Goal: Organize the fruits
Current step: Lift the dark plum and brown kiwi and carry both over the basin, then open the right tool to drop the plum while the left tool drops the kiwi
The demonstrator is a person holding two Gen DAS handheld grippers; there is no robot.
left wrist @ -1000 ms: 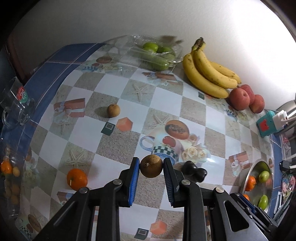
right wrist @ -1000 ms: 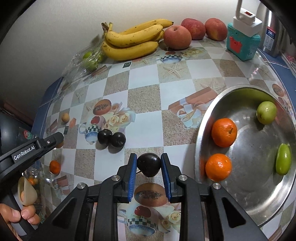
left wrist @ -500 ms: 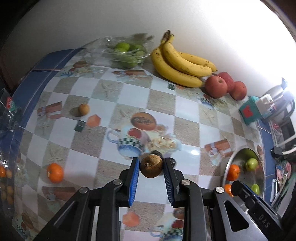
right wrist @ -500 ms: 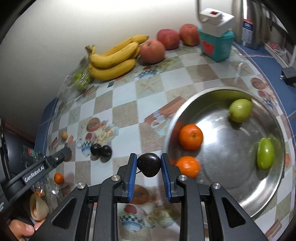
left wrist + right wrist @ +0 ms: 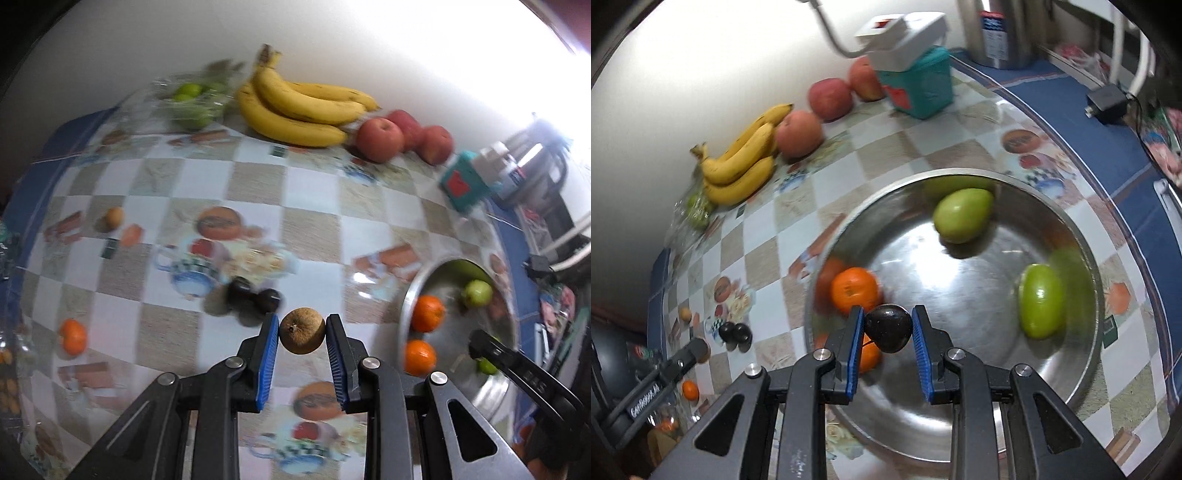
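Pinching between their fingers: left gripper [image 5: 302, 334] brown fruit [image 5: 302, 331], right gripper [image 5: 888, 334] dark fruit [image 5: 887, 328].

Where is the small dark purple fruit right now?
The small dark purple fruit is pinched in the right gripper, above the round steel bowl, beside an orange tangerine.

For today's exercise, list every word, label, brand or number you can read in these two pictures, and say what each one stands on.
"GenRobot.AI": white letters on the left gripper's black body, seen blurred in the right wrist view; only just readable.
White letters on the right gripper's body in the left wrist view: too blurred.
Blue label on the steel flask: too small.
Red sticker on the teal box: no legible text.
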